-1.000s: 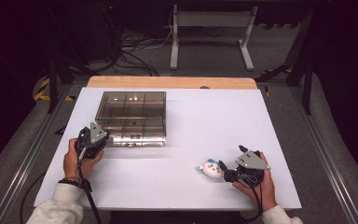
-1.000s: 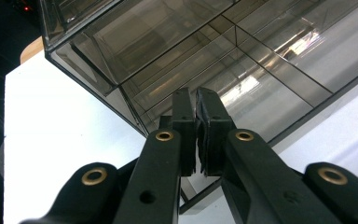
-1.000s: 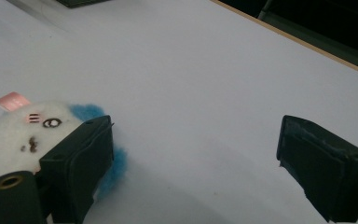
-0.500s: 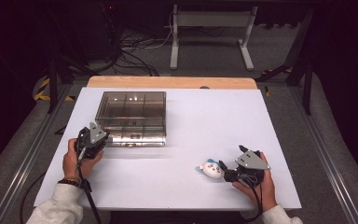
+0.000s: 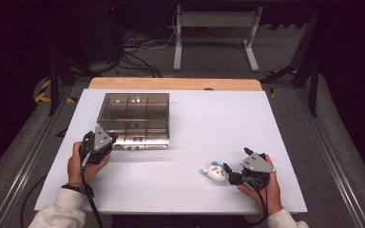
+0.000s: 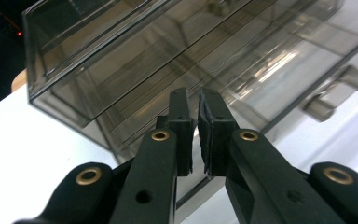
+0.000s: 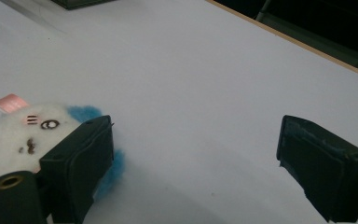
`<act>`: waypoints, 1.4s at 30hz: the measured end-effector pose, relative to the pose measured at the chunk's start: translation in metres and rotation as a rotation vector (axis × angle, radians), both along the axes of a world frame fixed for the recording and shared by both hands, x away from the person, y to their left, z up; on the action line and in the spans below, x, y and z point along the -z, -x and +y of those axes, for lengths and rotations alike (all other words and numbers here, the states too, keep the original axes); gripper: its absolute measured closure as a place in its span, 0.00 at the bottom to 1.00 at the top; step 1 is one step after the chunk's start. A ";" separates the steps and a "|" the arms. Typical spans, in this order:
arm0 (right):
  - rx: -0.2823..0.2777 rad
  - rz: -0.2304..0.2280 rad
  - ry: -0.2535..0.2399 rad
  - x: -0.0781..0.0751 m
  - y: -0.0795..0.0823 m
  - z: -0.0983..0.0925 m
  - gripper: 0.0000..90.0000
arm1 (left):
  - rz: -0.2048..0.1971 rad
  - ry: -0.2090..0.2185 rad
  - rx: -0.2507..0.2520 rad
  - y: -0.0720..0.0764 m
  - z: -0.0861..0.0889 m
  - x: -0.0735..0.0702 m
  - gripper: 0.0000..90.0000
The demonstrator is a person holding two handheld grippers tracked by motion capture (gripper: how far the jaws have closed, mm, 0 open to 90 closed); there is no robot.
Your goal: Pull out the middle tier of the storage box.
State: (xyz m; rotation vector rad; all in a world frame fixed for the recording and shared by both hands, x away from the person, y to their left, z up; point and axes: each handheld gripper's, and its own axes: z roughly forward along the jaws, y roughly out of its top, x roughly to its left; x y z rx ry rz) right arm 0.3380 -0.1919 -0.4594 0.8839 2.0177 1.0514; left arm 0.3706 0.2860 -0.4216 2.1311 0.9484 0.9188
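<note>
Drawers first: at the left, the left claw (image 6: 195,135) sits nearly closed on nothing at the near left corner of the smoky plastic drawer box (image 5: 135,118); its own view shows a handle (image 6: 338,91) that looks tiny from above. Right of centre on the tabletop (image 5: 209,118), the plush toy (image 5: 215,172) lies just outside the wide-open right claw (image 5: 229,175). Likely next: open a drawer, then shift the claw around the toy.
</note>
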 end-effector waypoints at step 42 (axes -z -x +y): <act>-0.001 -0.005 -0.042 -0.004 0.001 -0.003 0.13 | -0.108 0.094 0.205 0.038 -0.037 0.000 0.22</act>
